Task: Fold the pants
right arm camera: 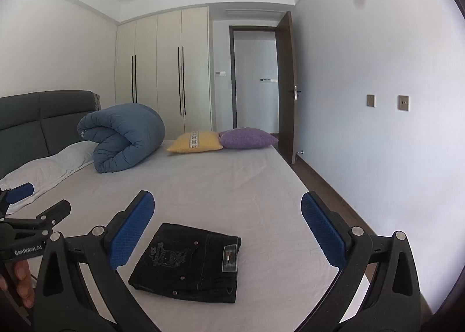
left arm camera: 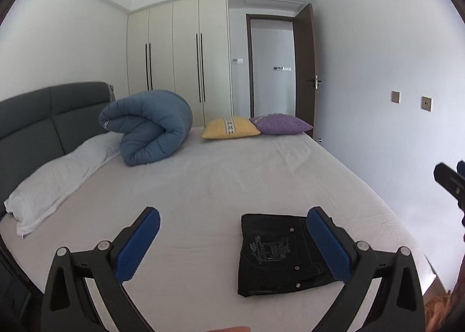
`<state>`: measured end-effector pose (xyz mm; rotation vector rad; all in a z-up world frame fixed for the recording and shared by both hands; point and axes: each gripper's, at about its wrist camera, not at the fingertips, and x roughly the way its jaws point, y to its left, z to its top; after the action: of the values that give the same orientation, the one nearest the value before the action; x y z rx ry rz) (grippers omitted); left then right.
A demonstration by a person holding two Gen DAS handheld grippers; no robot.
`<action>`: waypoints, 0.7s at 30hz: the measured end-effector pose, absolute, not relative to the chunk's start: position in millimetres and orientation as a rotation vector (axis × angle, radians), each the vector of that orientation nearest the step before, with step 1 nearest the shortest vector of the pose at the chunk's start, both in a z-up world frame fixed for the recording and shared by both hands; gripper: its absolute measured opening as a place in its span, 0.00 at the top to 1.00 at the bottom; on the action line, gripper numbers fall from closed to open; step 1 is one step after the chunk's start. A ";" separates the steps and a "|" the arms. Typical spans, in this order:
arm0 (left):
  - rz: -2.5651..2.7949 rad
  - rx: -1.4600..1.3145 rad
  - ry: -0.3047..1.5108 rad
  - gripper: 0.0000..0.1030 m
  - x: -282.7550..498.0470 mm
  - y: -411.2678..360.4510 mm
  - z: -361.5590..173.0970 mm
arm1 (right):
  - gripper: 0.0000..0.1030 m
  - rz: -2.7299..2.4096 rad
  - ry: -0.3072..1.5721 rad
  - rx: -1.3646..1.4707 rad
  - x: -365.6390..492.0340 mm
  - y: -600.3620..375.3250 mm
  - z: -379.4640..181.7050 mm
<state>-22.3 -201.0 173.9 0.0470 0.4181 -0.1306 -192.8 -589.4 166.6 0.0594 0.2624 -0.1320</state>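
A pair of black pants lies folded into a compact rectangle on the white bed sheet, near the bed's front edge. A pocket with pale embroidery faces up. My left gripper hovers above the bed, open, with nothing between its blue pads; the pants sit below its right finger. In the right wrist view the pants lie below my right gripper, which is open and empty and well above them. The left gripper shows at that view's left edge, held by a hand.
A rolled blue duvet and a white pillow lie by the grey headboard. A yellow cushion and a purple cushion sit at the far side. Behind them stand a wardrobe and an open door.
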 end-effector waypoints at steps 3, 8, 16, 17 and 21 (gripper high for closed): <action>-0.158 0.034 0.462 0.00 -17.8 -196.3 179.4 | 0.00 -0.132 0.305 0.073 -206.7 -587.9 166.7; -0.172 -0.016 0.581 0.00 -3.9 -197.5 156.4 | 0.00 -0.122 0.358 0.127 -215.8 -583.3 160.1; -0.139 0.011 0.710 0.00 3.2 -201.0 116.2 | 0.00 -0.133 0.501 0.169 -184.0 -585.4 118.9; -0.140 0.012 0.720 0.00 4.1 -200.8 113.5 | 0.00 -0.131 0.507 0.161 -181.3 -584.4 116.8; -0.140 0.010 0.751 0.00 6.7 -199.5 107.5 | 0.00 -0.123 0.536 0.148 -170.3 -581.7 111.4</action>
<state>6.7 -199.5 107.5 0.0104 0.7509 -0.1397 -170.3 -581.7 111.4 0.1480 0.5357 -0.1226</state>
